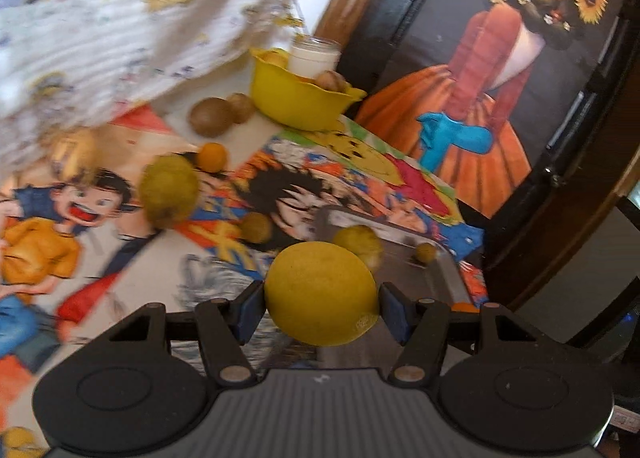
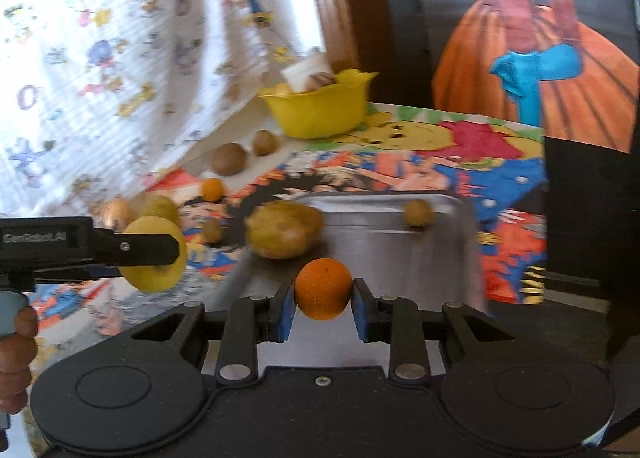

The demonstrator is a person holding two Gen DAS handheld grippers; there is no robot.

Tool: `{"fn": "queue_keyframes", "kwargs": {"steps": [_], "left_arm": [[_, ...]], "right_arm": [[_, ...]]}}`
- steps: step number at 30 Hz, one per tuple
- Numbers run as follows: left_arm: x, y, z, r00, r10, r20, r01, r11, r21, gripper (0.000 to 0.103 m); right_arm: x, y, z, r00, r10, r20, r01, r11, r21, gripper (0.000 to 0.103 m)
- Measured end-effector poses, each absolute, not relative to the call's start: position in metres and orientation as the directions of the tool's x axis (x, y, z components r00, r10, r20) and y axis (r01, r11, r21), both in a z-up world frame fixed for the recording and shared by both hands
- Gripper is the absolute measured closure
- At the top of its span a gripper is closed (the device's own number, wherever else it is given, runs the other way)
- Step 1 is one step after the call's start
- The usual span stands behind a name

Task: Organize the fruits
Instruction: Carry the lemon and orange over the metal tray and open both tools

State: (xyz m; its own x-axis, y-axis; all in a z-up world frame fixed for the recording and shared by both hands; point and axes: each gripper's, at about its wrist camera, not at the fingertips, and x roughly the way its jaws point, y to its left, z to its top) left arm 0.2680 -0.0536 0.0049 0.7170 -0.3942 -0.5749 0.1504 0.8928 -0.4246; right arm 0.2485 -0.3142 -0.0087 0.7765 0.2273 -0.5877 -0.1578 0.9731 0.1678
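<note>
Two fruits are in the air at once, one in each set of tongs. The left tongs (image 1: 322, 308) are clenched on a large yellow lemon (image 1: 320, 292), its flanks pressed against the blue pads (image 1: 250, 308) on either side; the right wrist view shows it from the side, carried above the cartoon-printed cloth (image 1: 120, 258) that covers the worktop. The right tongs (image 2: 323, 304) grip a small orange (image 2: 323, 288) the same way, held just over the near edge of the metal tray (image 2: 400, 258).

That tray, lying toward the near right corner of the worktop, looks to be the collecting place: a lumpy yellow-green fruit (image 2: 284, 232) rests at its left rim and a small round one (image 2: 417, 213) near its far edge. Both held fruits sit across the widest part between the pads, which I judge keeps round, slippery skins from squirting out.

Loose fruit lies on the cloth toward the left and far side: a pale green fruit (image 1: 170, 190), a small orange one (image 1: 212, 157), a small brownish one (image 1: 256, 227) and two brown kiwi-like fruits (image 1: 211, 117) beside a yellow bowl (image 1: 304, 104) at the far edge. The bowl holds more fruit and stands in front of a white jar (image 1: 314, 54).

The orange seems nearest to being set down; the lemon would likely follow into the tray's free middle.
</note>
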Motion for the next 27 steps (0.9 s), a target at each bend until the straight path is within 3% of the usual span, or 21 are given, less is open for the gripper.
{"fn": "queue_keyframes", "kwargs": {"steps": [11, 27], "left_arm": [[0.279, -0.106, -0.011, 0.679, -0.444, -0.584, 0.258, 0.890, -0.377, 0.037], [0.292, -0.120, -0.027, 0.664, -0.441, -0.604, 0.285, 0.896, -0.341, 0.037]], "right_arm": [[0.288, -0.342, -0.024, 0.789, 0.129, -0.601, -0.078, 0.991, 0.110, 0.071], [0.332, -0.339, -0.034, 0.755, 0.114, -0.645, -0.101, 0.993, 0.058, 0.071]]}}
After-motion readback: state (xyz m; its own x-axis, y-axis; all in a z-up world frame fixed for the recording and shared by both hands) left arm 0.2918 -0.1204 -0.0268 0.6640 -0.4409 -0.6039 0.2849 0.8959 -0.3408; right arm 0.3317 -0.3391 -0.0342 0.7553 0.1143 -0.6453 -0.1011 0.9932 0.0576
